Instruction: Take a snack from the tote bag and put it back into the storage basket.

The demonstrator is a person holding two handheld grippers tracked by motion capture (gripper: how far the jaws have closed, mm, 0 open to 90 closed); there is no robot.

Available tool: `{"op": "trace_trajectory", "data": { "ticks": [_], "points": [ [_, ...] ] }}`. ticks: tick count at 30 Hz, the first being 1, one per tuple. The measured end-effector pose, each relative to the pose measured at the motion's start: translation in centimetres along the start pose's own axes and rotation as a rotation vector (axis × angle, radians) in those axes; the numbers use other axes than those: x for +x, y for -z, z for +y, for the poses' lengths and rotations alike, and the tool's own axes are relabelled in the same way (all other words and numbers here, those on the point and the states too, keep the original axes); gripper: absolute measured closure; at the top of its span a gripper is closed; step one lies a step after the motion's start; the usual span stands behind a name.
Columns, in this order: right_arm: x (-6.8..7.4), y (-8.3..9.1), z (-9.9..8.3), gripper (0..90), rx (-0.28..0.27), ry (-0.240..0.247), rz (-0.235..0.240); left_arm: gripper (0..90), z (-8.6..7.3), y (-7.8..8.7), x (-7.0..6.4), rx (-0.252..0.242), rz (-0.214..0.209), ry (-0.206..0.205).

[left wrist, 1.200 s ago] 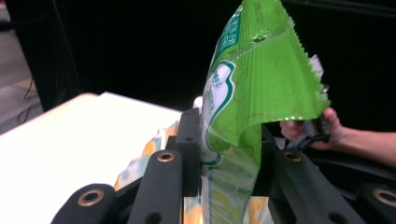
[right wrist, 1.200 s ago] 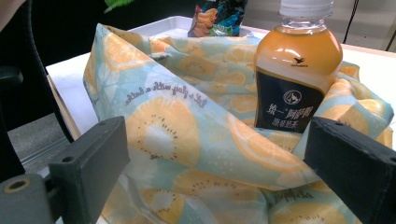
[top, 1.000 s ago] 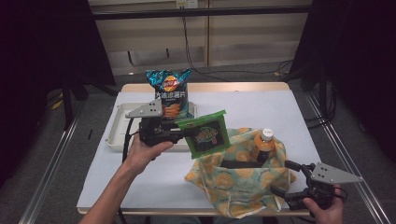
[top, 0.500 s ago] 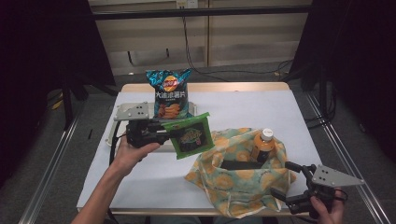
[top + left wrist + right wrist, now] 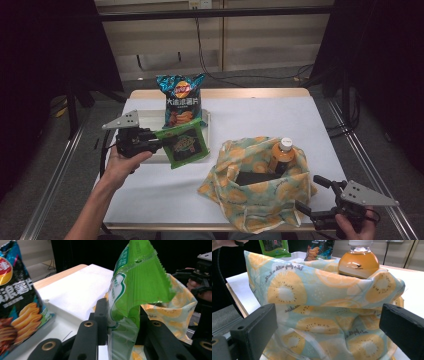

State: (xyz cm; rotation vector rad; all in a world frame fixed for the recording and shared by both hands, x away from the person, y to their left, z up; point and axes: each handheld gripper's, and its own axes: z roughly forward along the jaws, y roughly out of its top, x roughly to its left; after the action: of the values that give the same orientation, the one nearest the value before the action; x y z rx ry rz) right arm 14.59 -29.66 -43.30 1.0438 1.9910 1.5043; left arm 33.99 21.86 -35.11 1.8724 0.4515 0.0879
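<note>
Green foil snack packet (image 5: 186,145), pinched by its crimped edge between the jaws of the left gripper (image 5: 150,145), now hangs over the near edge of the white plastic tray (image 5: 150,116) at the table's left. A second ago it was held over by the bag's rim, half a second ago it was partway back, and now it has drawn well apart from the yellow-and-teal fruit-print cloth bag (image 5: 260,195). In the left gripper view the packet (image 5: 135,290) stands upright between the closed jaws, with the blue crinkled bag of potato chips (image 5: 17,297) just beside it in the tray.

The cloth bag sits open at the near right of the white table (image 5: 260,115), an orange juice bottle with a white cap (image 5: 282,152) standing inside it against the far wall. The right gripper (image 5: 320,212) hovers at the bag's near edge with jaws spread wide and nothing between them; in its own view the bag's printed wall (image 5: 312,310) lies just ahead, the bottle (image 5: 358,261) rising behind.

The retreat suggests the packet is being taken out of the bag and returned to the tray rather than packed. By that reading unloading is under way: the chips are already in the tray, and the bottle remains to come out.
</note>
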Motion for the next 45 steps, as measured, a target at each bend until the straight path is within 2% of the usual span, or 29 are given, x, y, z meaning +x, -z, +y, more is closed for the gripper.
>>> {"op": "trace_trajectory", "data": {
  "ticks": [2, 10, 13, 17, 22, 26, 31, 33, 36, 38, 40, 41, 43, 44, 45],
  "points": [
    [0.0, -0.1, 0.0, 0.9, 0.002, 0.000, 0.009, 72.5, -0.1, 0.4, 0.4, 0.004, 0.013, -0.002],
    [-0.1, -0.4, -0.2, 1.0, 0.011, 0.000, 0.024, 72.5, -1.7, 1.9, 2.5, 0.008, 0.053, 0.038],
    [-0.1, -0.4, -0.3, 1.1, 0.013, -0.007, 0.023, 72.5, -2.1, 2.6, 2.8, -0.005, 0.049, 0.049],
    [-0.1, -0.4, -0.3, 1.3, 0.017, -0.011, 0.023, 72.5, -2.5, 3.4, 3.3, 0.005, 0.052, 0.044],
    [-0.1, -0.5, -0.3, 1.2, 0.020, -0.003, 0.028, 72.5, -3.2, 4.6, 4.2, 0.002, 0.081, 0.071],
    [0.0, -0.5, -0.3, 1.5, 0.020, -0.012, 0.033, 72.5, -3.5, 5.7, 5.0, 0.029, 0.103, 0.065],
    [-0.1, -0.6, -0.4, 1.5, 0.024, -0.004, 0.032, 72.4, -3.8, 7.2, 6.3, 0.043, 0.136, 0.077],
    [-0.2, -0.6, -0.4, 1.5, 0.025, -0.007, 0.034, 72.4, -4.0, 7.7, 6.7, 0.045, 0.162, 0.081],
    [-0.2, -0.6, -0.4, 1.5, 0.027, -0.008, 0.031, 72.5, -4.7, 7.9, 7.5, 0.037, 0.168, 0.098],
    [-0.2, -0.7, -0.4, 1.4, 0.029, -0.009, 0.031, 72.4, -5.0, 7.7, 8.1, 0.055, 0.173, 0.091],
    [-0.2, -0.7, -0.4, 1.4, 0.029, -0.015, 0.034, 72.4, -5.2, 7.5, 8.7, 0.068, 0.160, 0.096],
    [-0.2, -0.6, -0.4, 1.4, 0.030, -0.009, 0.037, 72.3, -5.3, 7.5, 9.0, 0.075, 0.158, 0.097],
    [-0.2, -0.6, -0.4, 1.4, 0.029, -0.013, 0.037, 72.3, -5.2, 7.5, 9.5, 0.086, 0.178, 0.092],
    [-0.2, -0.6, -0.4, 1.4, 0.030, -0.014, 0.034, 72.3, -5.1, 7.5, 9.8, 0.077, 0.176, 0.104],
    [-0.2, -0.6, -0.4, 1.4, 0.030, -0.016, 0.034, 72.3, -5.0, 7.5, 10.1, 0.076, 0.181, 0.096]
  ]
}}
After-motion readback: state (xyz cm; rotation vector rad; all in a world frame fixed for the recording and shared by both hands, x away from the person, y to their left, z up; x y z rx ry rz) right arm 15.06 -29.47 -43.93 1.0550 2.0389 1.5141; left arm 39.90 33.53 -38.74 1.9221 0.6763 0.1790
